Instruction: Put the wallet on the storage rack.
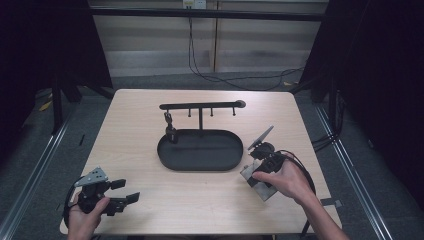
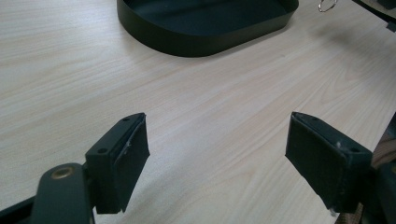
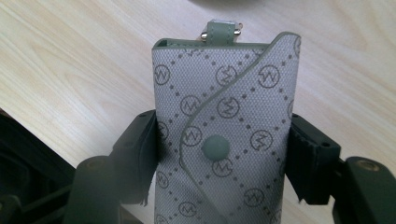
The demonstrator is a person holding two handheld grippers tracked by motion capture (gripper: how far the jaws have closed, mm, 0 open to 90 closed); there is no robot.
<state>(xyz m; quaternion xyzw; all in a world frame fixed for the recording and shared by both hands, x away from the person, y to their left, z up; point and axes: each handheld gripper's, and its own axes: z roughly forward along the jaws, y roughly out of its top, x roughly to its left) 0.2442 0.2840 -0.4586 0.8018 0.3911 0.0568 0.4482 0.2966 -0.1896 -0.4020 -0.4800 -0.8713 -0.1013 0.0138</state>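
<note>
Pinching the grey key pouch by its sides, the right gripper hovers right of the black tray, likely bound for its hook rack. The left gripper, jaws spread and empty, idles low on the tabletop left of the tray.

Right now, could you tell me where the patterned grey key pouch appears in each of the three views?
High view: key pouch lower right, under the person's right hand.
Left gripper view: top right corner, a metal ring, probably the pouch's; its body I cannot make out.
Right gripper view: centre, clamped between the jaws.
Shared landmark: the pale wooden table.
</note>
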